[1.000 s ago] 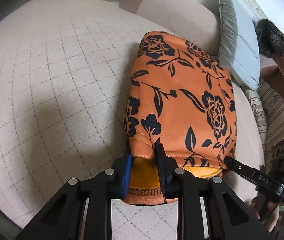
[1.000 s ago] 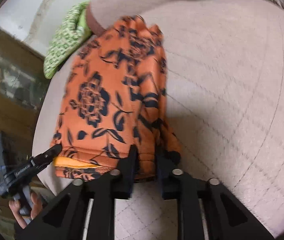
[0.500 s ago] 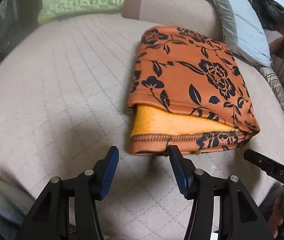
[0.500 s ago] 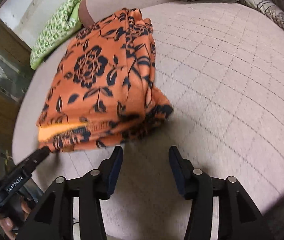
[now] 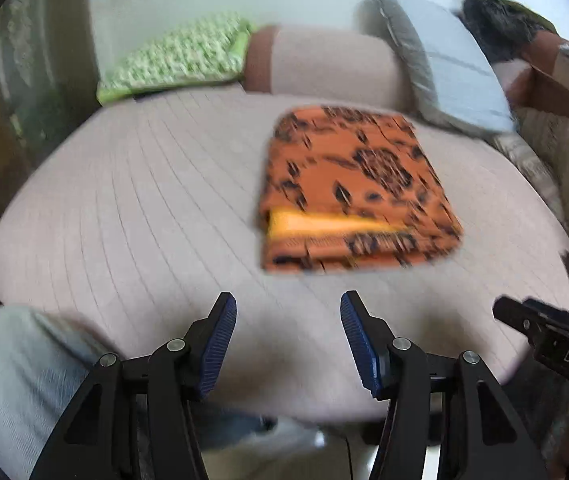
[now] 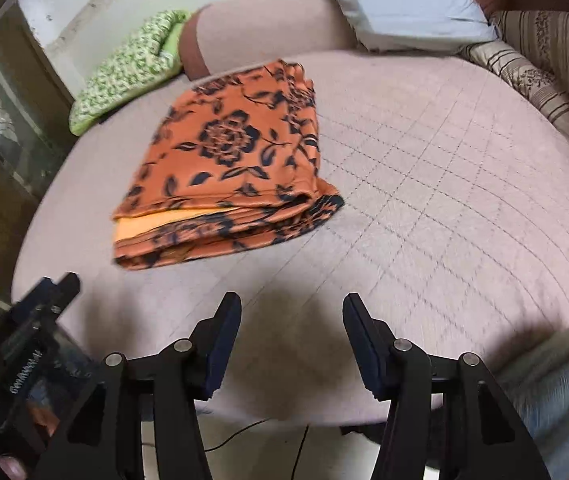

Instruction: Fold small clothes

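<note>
- Two spread fingers of the left gripper [image 5: 288, 340] frame the left wrist view, grasping nothing; the folded orange floral garment [image 5: 352, 188] lies apart, farther off and slightly right, on the quilted beige cushion [image 5: 144, 200]. The picture is blurred.
- In the right wrist view, the right gripper [image 6: 291, 340] is likewise released and empty; the garment [image 6: 224, 156] rests to the far left, yellow lining showing at its near edge.
- A green patterned pillow [image 6: 124, 72] sits at the far left.

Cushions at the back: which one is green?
The patterned green cushion at the back left, beside the beige bolster; the other pillow is plain grey.
</note>
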A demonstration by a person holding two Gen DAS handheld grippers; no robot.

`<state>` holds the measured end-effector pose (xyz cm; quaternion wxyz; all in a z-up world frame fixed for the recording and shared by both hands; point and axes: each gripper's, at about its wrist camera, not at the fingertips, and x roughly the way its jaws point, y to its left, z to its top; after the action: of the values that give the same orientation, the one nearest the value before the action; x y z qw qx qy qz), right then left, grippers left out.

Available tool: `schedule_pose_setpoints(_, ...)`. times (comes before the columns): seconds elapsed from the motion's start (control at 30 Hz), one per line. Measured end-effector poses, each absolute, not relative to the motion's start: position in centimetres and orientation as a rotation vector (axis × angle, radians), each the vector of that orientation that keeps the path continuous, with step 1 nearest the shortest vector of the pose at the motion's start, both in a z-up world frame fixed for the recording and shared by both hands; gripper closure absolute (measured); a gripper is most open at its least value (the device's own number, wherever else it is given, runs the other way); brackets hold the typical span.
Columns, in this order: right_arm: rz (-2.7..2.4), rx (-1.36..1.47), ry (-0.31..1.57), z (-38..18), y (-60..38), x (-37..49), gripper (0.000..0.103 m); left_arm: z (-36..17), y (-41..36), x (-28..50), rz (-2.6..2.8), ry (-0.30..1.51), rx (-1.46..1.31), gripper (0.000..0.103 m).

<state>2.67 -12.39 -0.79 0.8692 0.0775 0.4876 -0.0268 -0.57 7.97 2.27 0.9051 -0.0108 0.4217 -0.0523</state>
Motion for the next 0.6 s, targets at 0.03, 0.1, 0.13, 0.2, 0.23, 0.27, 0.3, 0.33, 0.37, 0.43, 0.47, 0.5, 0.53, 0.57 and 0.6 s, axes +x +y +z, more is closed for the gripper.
schedule_pose_setpoints(0.03, -0.046, 0.151, 1.024, -0.5, -12.0, 2.4, 0.048, 2.7, 8.1, -1.6, -0.114, 0.876, -0.026, 0.049)
schedule_pose_setpoints(0.1, -0.045, 0.144, 1.029, 0.4, -11.1, 1.8, 0.048, 3.6, 8.3, -2.9, -0.126, 0.874, -0.039, 0.048)
schedule_pose_setpoints(0.13, -0.037, 0.161, 1.019, 1.1, -11.0, 1.0, 0.047, 4.1, 8.5, -3.5, -0.134, 0.872, -0.046, 0.048)
schedule_pose_setpoints(0.2, -0.046, 0.163, 1.007, 2.1, -10.5, 0.3, 0.042, 5.3, 8.6, -4.7, -0.14, 0.861, -0.046, 0.048)
schedule_pose_setpoints(0.23, -0.055, 0.154, 1.0, 2.8, -10.2, 0.0, 0.041, 5.9, 8.6, -5.1, -0.144, 0.854, -0.042, 0.048)
schedule_pose_setpoints(0.27, -0.05, 0.153, 0.996, 3.3, -10.1, 0.0, 0.041, 6.7, 8.6, -5.7, -0.148, 0.84, -0.035, 0.048)
schedule_pose_setpoints(0.3, -0.038, 0.157, 0.992, 4.1, -9.9, -0.1, 0.04, 7.5, 8.7, -6.2, -0.148, 0.822, -0.022, 0.047)
schedule_pose_setpoints(0.33, -0.036, 0.157, 0.987, 4.7, -9.7, -0.2, 0.039, 8.3, 9.1, -6.2, -0.146, 0.81, -0.01, 0.046)
schedule_pose_setpoints(0.37, -0.045, 0.148, 0.978, 5.3, -9.6, -0.3, 0.038, 9.3, 9.3, -6.6, -0.146, 0.794, -0.006, 0.042)
schedule_pose_setpoints(0.43, -0.067, 0.123, 0.956, 6.6, -9.1, -0.4, 0.037, 10.4, 9.5, -7.2, -0.161, 0.785, -0.019, 0.039)
schedule_pose_setpoints(0.47, -0.067, 0.12, 0.951, 7.0, -9.0, -0.4, 0.037, 11.0, 9.7, -7.5, -0.165, 0.782, -0.028, 0.039)
schedule_pose_setpoints(0.5, -0.066, 0.121, 0.945, 7.4, -8.9, -0.4, 0.036, 11.8, 9.8, -7.7, -0.165, 0.775, -0.033, 0.038)
schedule_pose_setpoints(0.53, -0.066, 0.121, 0.937, 7.9, -8.8, -0.4, 0.036, 12.2, 10.0, -7.8, -0.165, 0.769, -0.036, 0.037)
schedule_pose_setpoints(0.57, -0.064, 0.116, 0.929, 8.3, -8.7, -0.3, 0.036, 12.7, 10.1, -8.1, -0.164, 0.756, -0.04, 0.035)
schedule_pose_setpoints(0.6, -0.067, 0.101, 0.917, 8.7, -8.5, -0.3, 0.035, 13.1, 10.3, -8.2, -0.16, 0.743, -0.044, 0.032)
